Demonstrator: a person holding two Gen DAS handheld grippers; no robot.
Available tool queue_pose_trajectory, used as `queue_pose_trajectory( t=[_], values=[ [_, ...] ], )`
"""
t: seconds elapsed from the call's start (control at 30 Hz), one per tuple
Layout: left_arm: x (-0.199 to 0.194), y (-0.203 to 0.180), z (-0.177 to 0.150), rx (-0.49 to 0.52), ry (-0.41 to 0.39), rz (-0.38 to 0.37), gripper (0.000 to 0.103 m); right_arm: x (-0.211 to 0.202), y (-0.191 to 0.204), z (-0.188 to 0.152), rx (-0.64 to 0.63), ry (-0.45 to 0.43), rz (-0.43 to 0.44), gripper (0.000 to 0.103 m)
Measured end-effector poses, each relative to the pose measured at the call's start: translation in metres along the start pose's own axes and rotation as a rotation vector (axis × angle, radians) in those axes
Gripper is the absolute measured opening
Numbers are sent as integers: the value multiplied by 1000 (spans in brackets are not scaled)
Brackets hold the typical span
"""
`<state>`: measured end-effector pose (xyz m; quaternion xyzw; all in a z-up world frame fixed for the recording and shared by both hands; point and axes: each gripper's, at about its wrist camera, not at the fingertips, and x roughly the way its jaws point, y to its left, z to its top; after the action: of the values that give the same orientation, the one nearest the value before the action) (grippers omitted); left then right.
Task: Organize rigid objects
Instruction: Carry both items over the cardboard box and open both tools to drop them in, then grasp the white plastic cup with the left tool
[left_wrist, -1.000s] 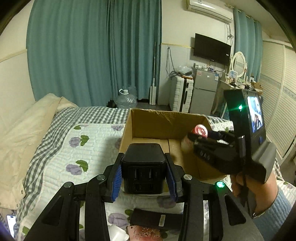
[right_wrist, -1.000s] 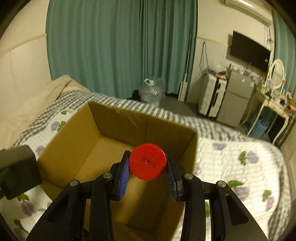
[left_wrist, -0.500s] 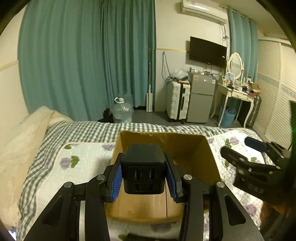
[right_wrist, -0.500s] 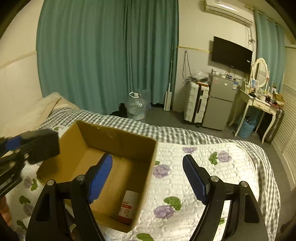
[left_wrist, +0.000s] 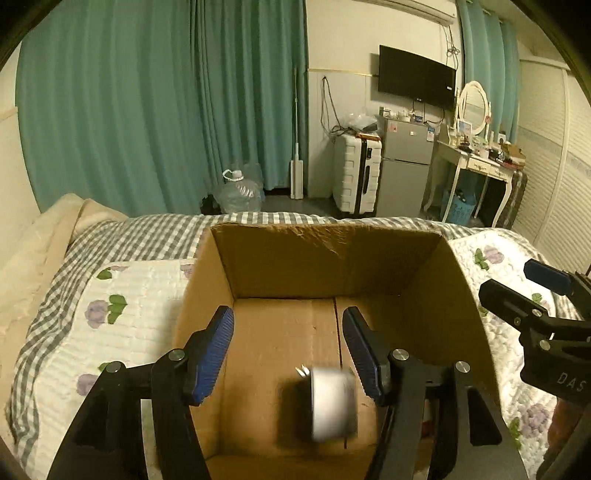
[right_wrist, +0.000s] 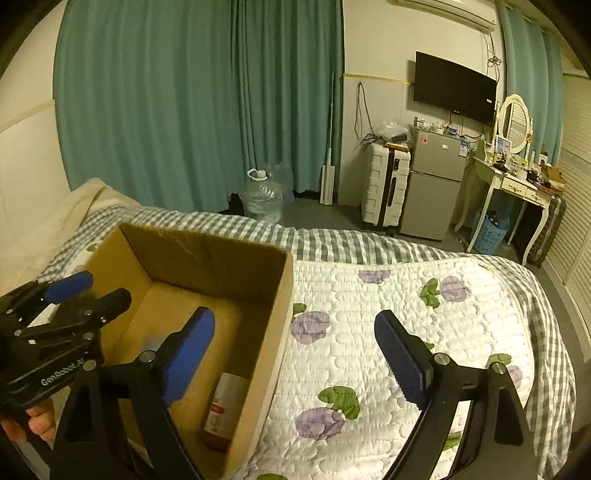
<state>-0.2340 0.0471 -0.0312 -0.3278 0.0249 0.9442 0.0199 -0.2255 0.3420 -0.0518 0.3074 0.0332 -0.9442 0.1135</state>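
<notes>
From the left wrist we note the left gripper (left_wrist: 288, 343) spread open over the cardboard box (left_wrist: 328, 254), a blurred charger block (left_wrist: 330, 402) inside it; from the right wrist, the right gripper (right_wrist: 295, 350) gapes empty beside the box, red-capped bottle (right_wrist: 225, 410) inside.

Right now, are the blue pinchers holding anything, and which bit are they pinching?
Nothing. The left gripper is open over the cardboard box, with a blurred object loose below its fingers. The right gripper is open too, with nothing between its fingers.
</notes>
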Motion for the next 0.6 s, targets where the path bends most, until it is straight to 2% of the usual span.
queue_pose_trajectory(
  t=[0.1,0.3,0.47,0.6],
  values=[
    [-25,4,0,4,2,16,64,-22,1,5,-6,-15,-5,89],
    [-90,13,-10,4,-35,27,67,-92,11,6,-8,-62,-21,94],
    [-138,26,-38,16,-49,55,68,-138,29,-19,-45,-62,-16,95],
    [-147,35,-69,39,-20,86,68,-152,44,-43,-60,-44,24,95]
  ],
)
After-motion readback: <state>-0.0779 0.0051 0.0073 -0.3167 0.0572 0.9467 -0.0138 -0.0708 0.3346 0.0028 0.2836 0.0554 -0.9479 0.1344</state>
